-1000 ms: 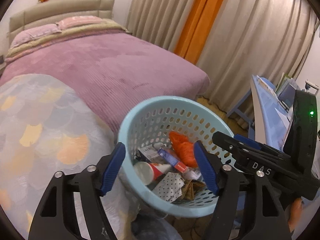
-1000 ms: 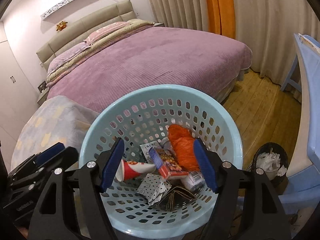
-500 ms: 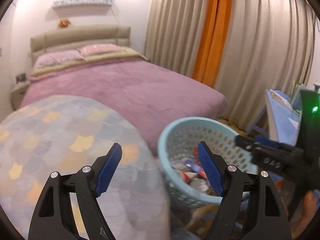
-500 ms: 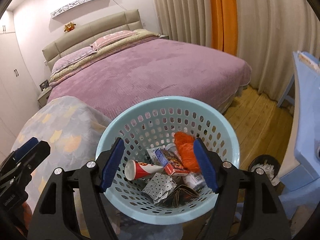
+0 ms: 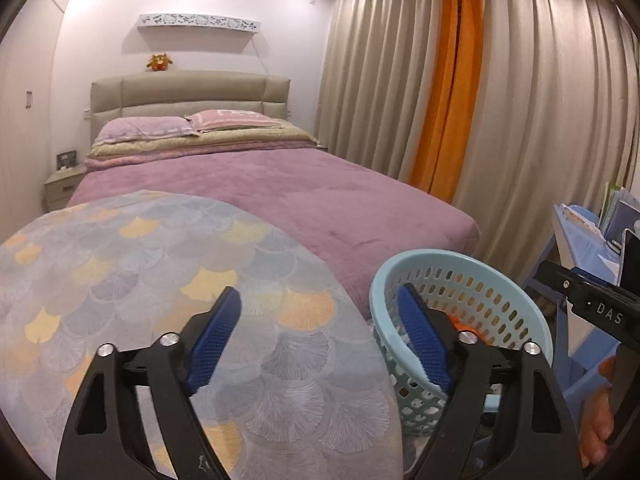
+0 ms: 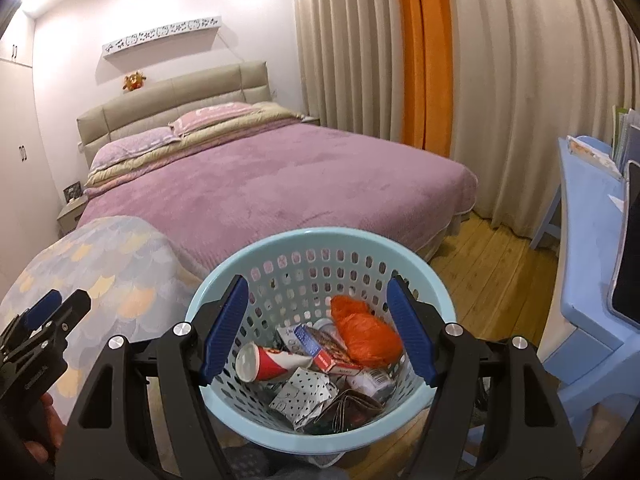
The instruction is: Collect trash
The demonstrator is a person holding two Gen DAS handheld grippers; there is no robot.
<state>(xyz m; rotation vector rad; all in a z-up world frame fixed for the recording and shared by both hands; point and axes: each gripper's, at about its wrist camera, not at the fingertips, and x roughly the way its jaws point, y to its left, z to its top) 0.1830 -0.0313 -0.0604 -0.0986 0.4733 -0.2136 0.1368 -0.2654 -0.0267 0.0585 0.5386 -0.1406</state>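
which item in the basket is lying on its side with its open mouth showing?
The red-and-white paper cup, mouth facing left; the other trash is wrappers, boxes and crumpled paper.

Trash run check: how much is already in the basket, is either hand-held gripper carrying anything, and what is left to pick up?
Done: the blue basket already holds a paper cup, an orange bag, a small box and spotted paper.
In hand: nothing. The left hand-held gripper has just been opening and is empty; the right hand-held gripper is open above the basket.
Left: no loose trash shows on the bed.
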